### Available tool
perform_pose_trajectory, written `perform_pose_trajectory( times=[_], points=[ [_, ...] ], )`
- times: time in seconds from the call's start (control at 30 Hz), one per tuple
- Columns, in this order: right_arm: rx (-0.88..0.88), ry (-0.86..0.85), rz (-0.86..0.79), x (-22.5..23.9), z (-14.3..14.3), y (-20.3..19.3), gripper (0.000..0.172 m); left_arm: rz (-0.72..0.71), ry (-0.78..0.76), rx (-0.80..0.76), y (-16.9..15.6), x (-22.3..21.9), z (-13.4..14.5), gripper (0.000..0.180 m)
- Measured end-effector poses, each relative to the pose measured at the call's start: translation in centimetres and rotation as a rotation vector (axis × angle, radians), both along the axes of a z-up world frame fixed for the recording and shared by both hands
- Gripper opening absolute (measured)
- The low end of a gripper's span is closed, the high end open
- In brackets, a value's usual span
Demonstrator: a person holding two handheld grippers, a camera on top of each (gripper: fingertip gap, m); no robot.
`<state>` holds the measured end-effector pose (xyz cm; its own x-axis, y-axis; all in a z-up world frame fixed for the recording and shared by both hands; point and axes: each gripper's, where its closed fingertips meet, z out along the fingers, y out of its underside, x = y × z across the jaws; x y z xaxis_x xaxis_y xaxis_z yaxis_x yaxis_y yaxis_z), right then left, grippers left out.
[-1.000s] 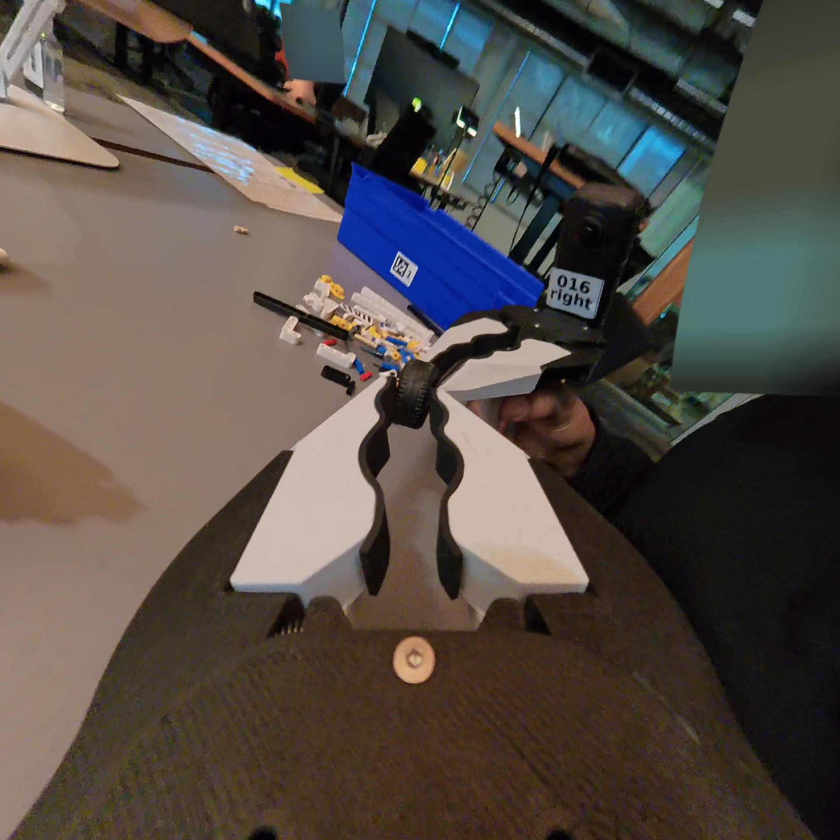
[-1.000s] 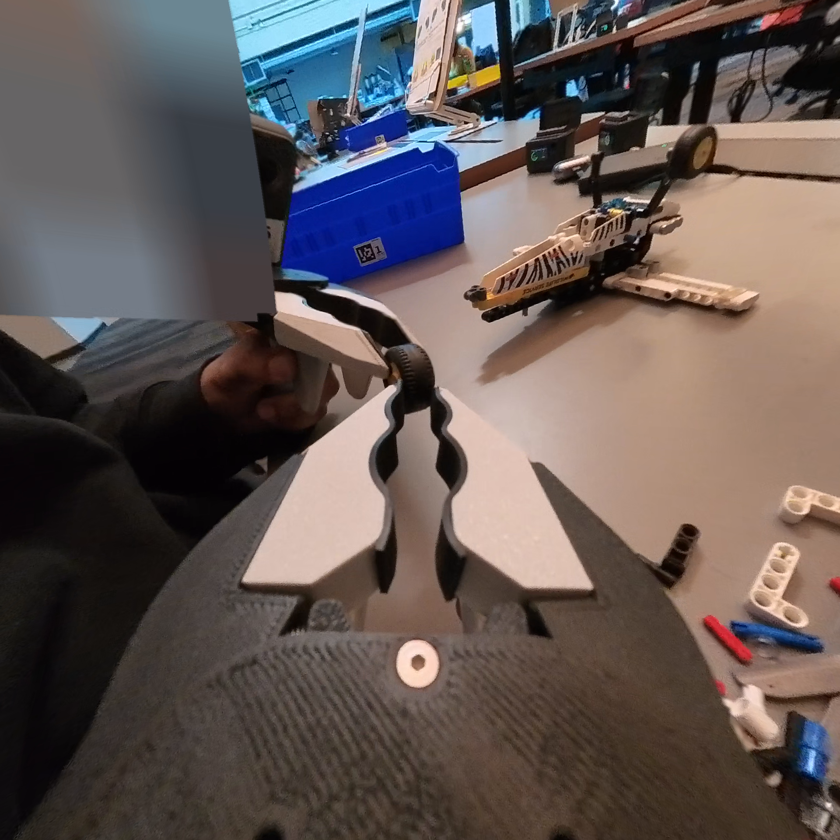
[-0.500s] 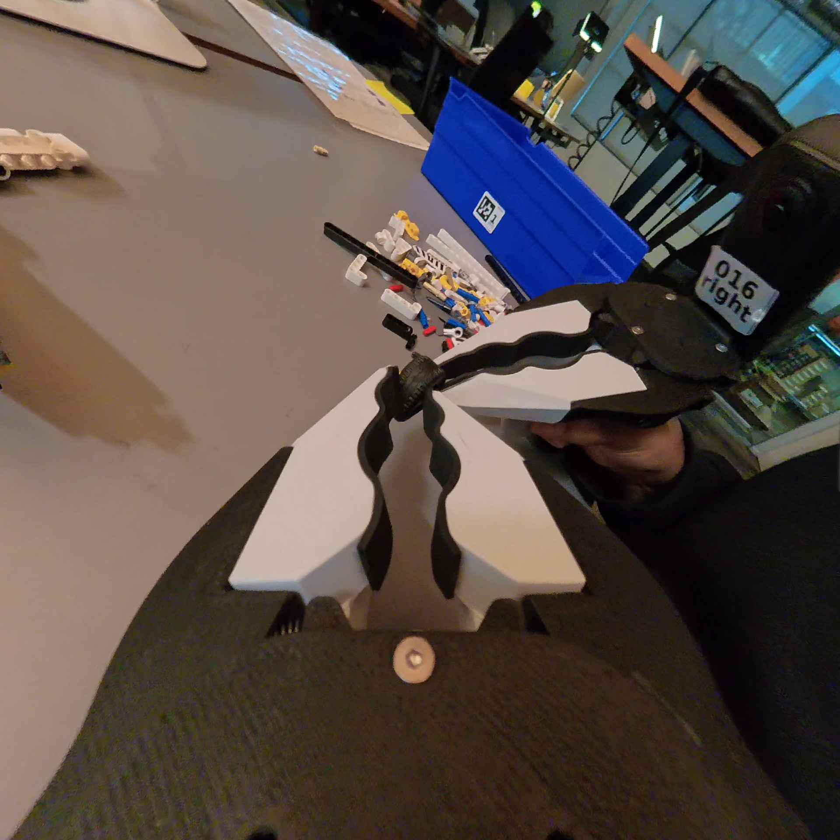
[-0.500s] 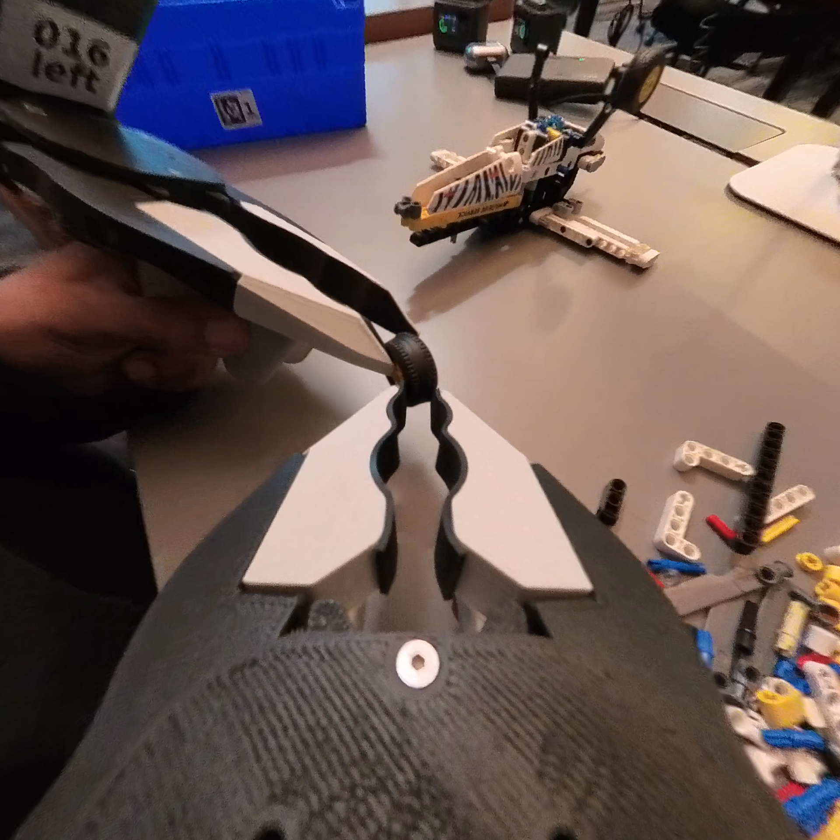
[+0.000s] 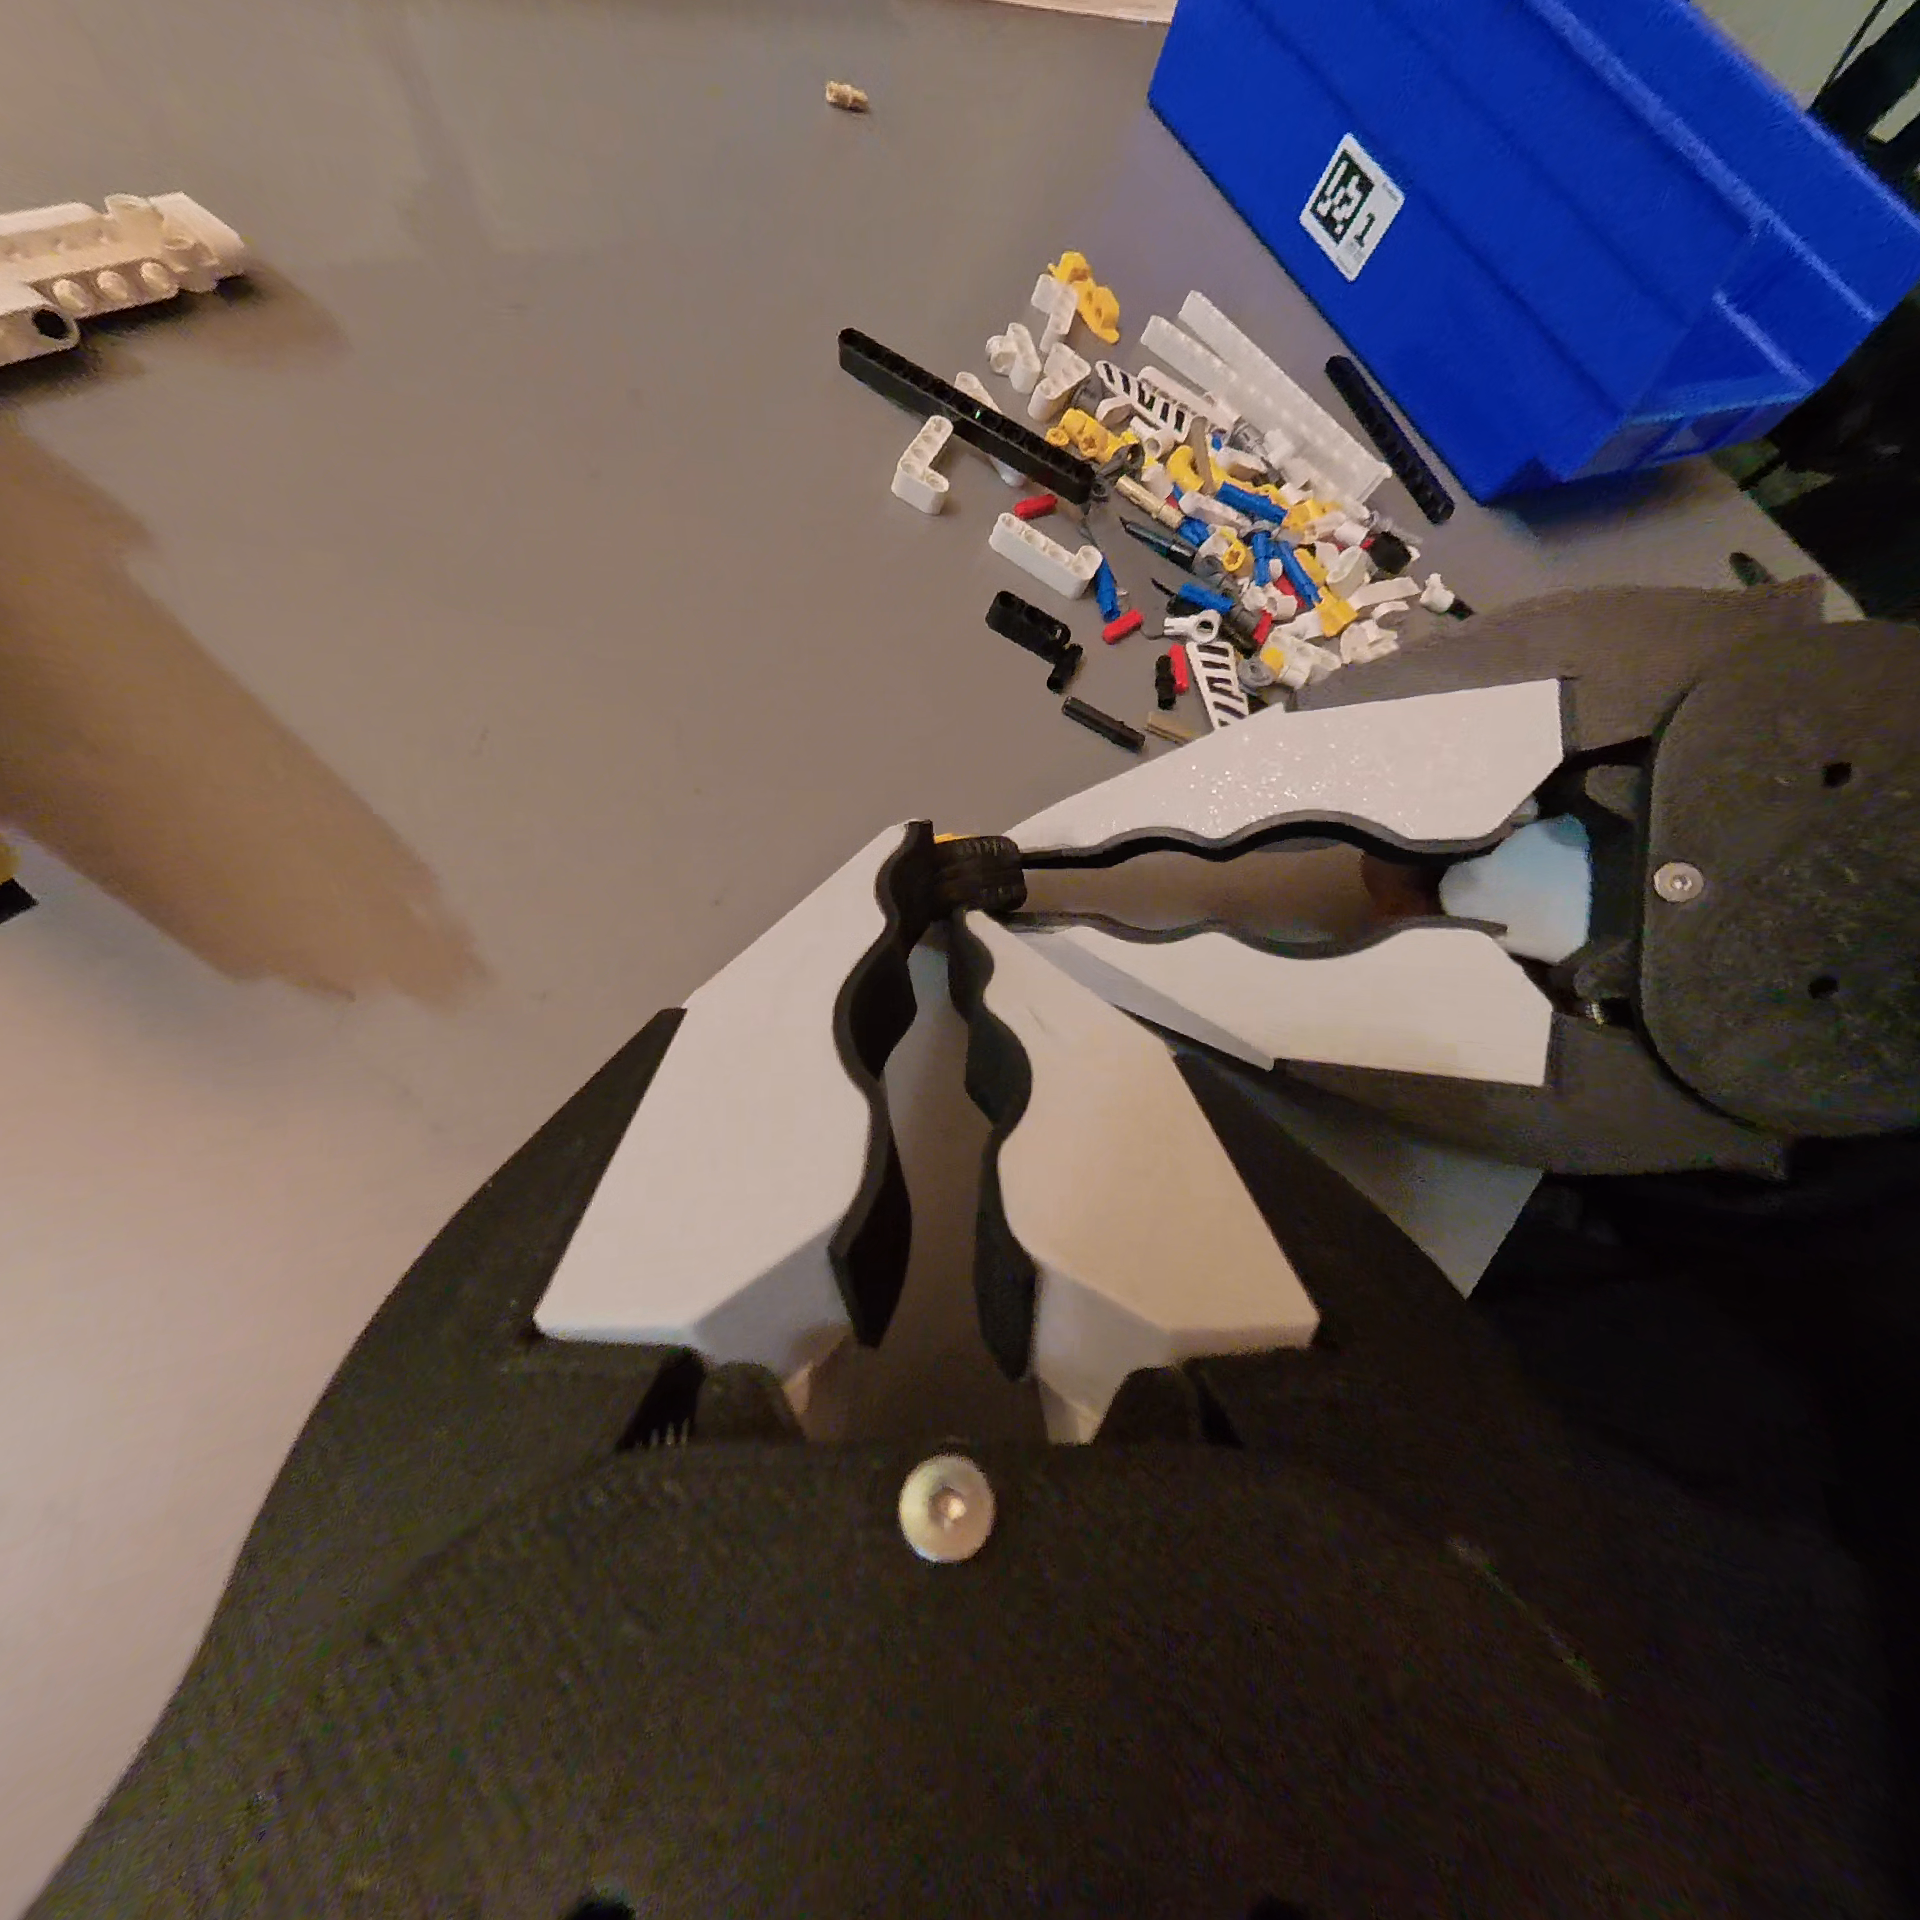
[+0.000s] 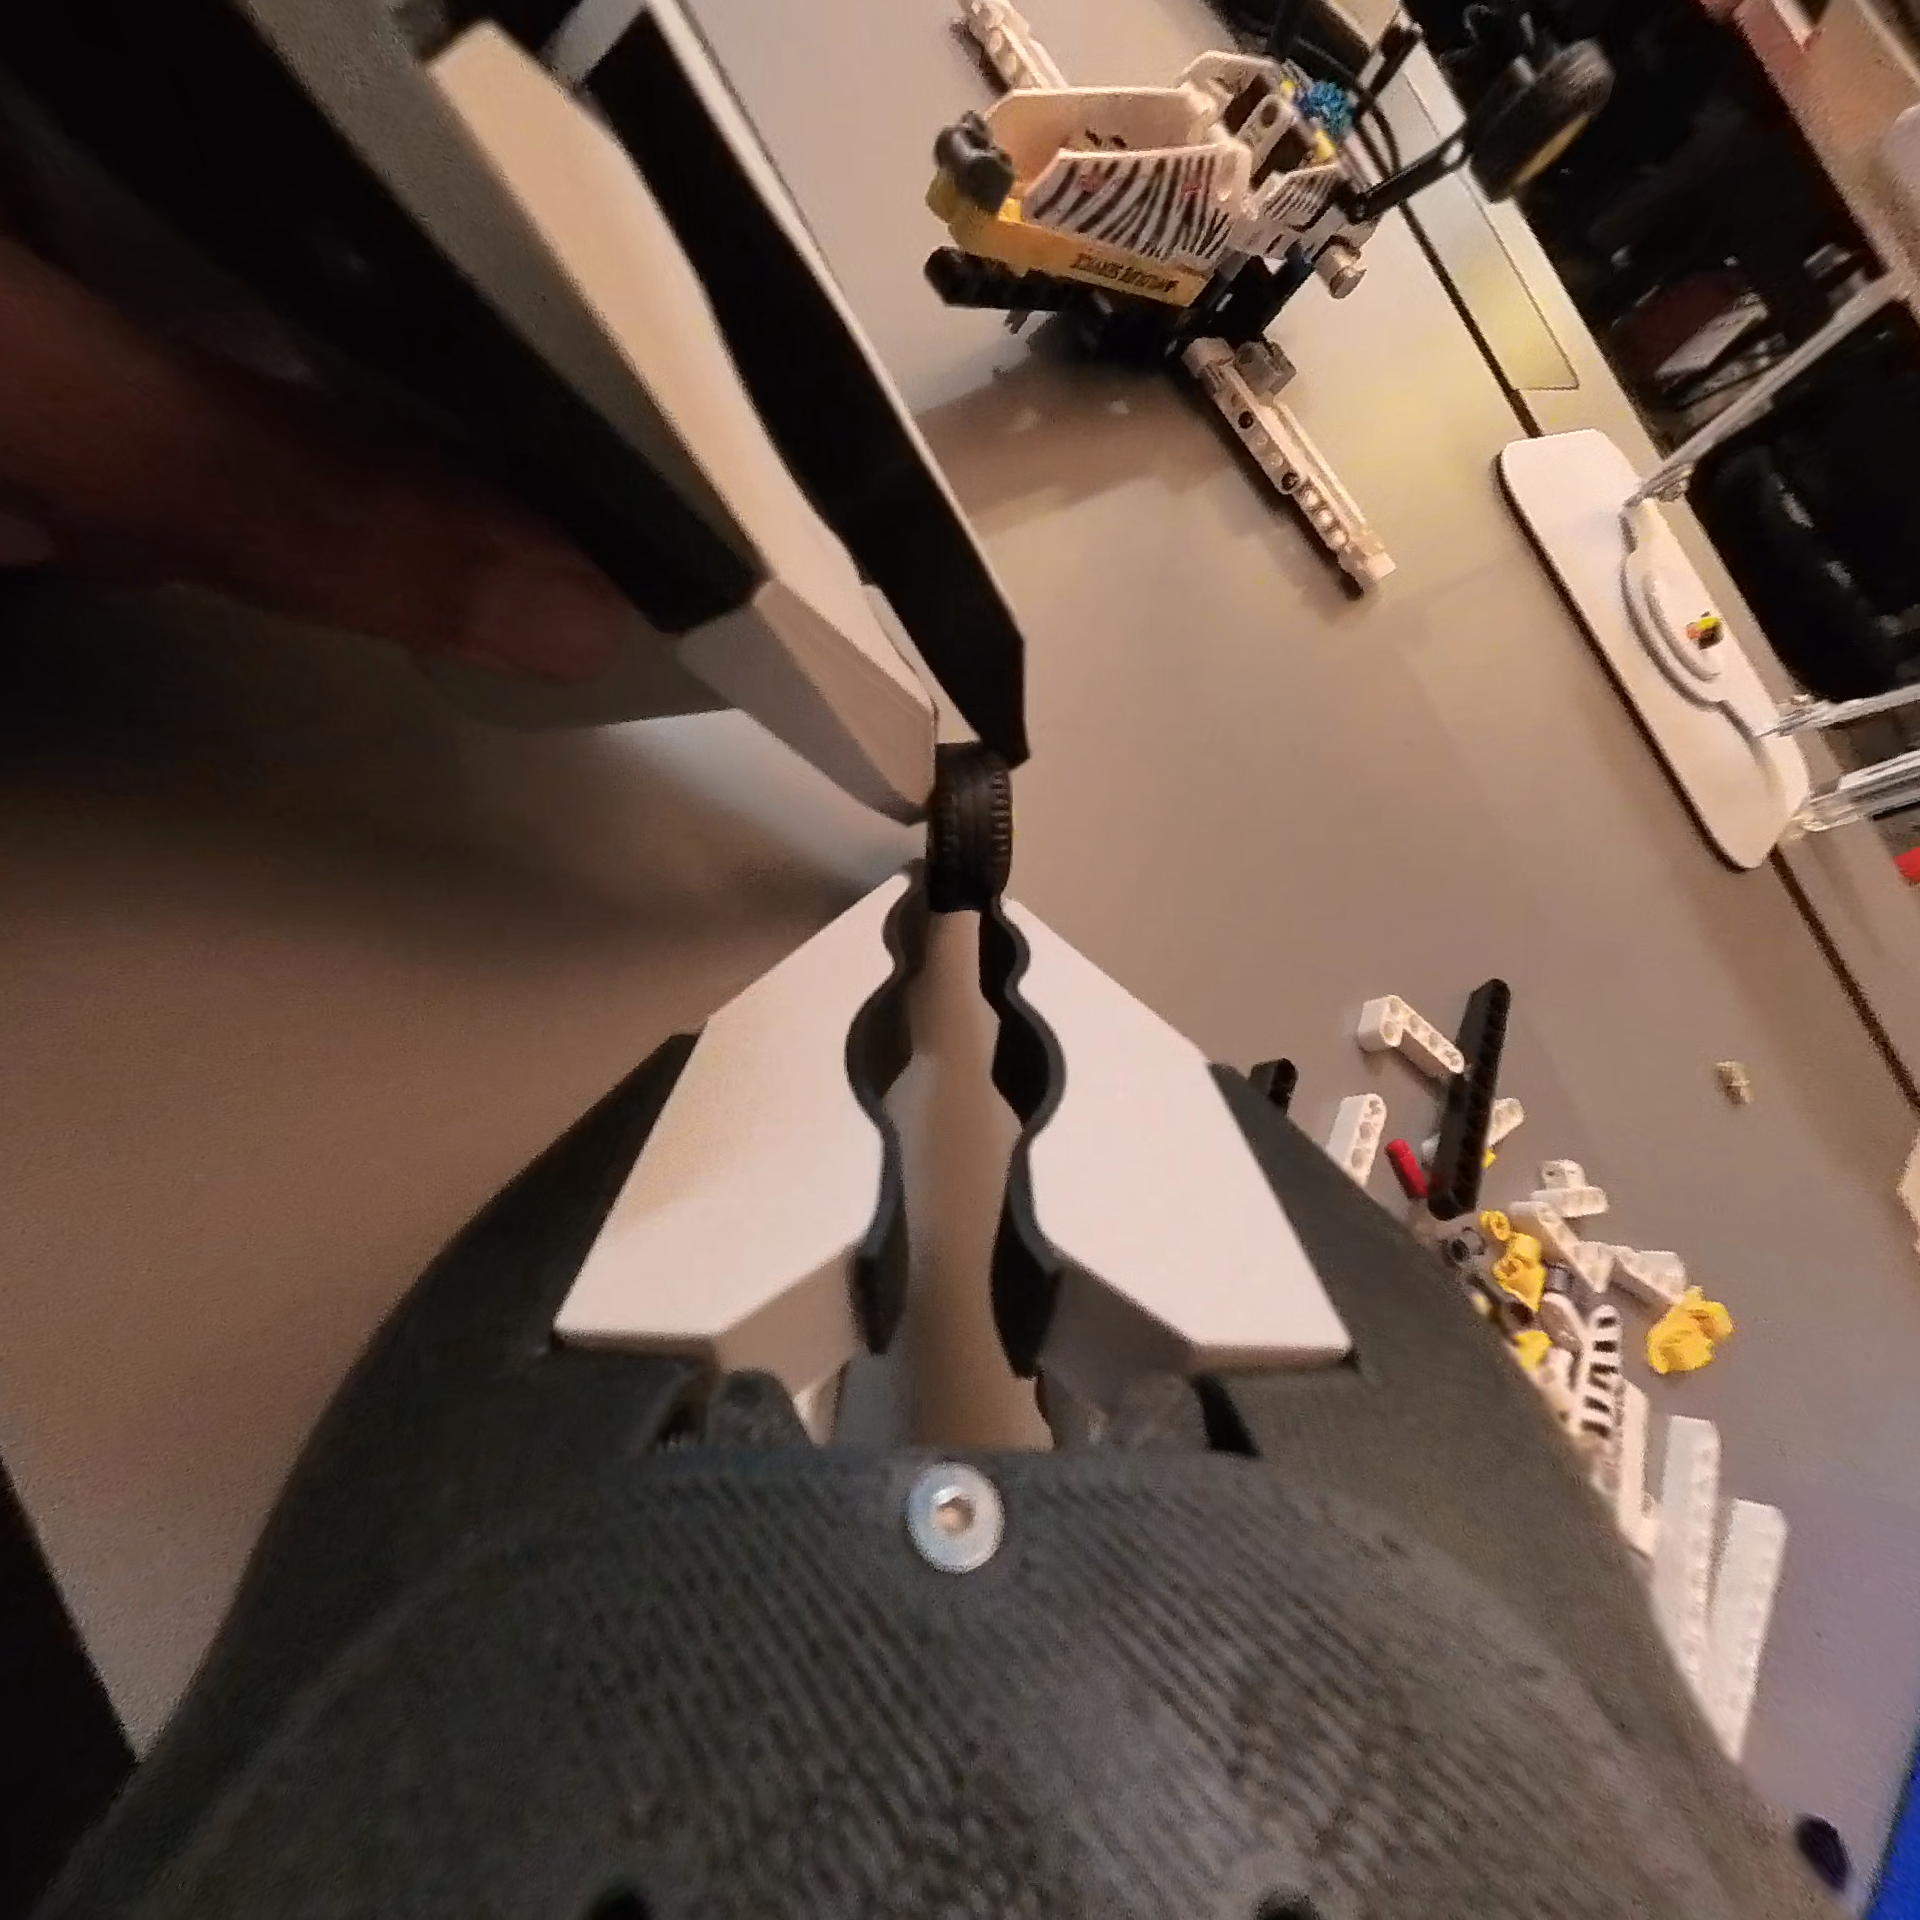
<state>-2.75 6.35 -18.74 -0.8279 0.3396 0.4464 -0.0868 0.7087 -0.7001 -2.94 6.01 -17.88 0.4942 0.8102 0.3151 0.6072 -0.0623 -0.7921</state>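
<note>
A small black wheel [image 5: 982, 873] with a yellow hub is pinched between the pads of my right gripper [image 5: 1023, 883], which reaches in from the right in the left wrist view. In the right wrist view the right gripper [image 6: 961, 894] grips the wheel [image 6: 966, 821] by its tread at the very fingertips. My left gripper [image 5: 935, 904] has its fingertips drawn close together. Its left fingertip [image 5: 909, 868] rests against the wheel's face, and the wheel sits outside its pads. The left gripper [image 6: 966, 758] also shows in the right wrist view, tips down on the wheel's top. Both are held above the grey table [image 5: 520, 623].
A pile of small white, yellow, blue and black building parts [image 5: 1195, 499] lies on the table beside a blue bin [image 5: 1558, 208]. A zebra-striped toy vehicle [image 6: 1122, 208] stands farther off, with a white beam piece [image 5: 104, 270] and a white stand base [image 6: 1642, 623]. The tips of both grippers are at nearly the same place.
Both grippers tilted down toward the table while staying tip to tip. The left jaws narrowed, and the wheel that sat between both pairs of tips now sits in the right tips only.
</note>
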Motion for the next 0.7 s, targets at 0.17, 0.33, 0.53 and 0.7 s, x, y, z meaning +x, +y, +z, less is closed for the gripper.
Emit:
perform_pose_trajectory(
  times=[0.17, 0.33, 0.53, 0.7],
  points=[
    [0.008, 0.072, 0.176, 4.1, 0.4, -3.3, 0.0, -0.022, 0.049, -0.009, 0.3, -1.0, 0.5, 0.0],
    [-0.077, -0.023, 0.089, 1.2, 1.8, -0.1, 0.0, -0.005, 0.006, 0.136, -0.6, -1.4, 1.1, 0.0],
    [-0.324, 0.023, -0.108, -2.6, 8.3, 9.3, 0.0, 0.004, 0.042, 0.184, -1.2, -1.4, 1.9, 0.0],
    [-0.412, -0.192, -0.205, -2.0, 8.3, 17.3, 0.015, -0.025, 0.077, 0.207, -1.0, -0.8, 2.5, 0.0]
  ],
)
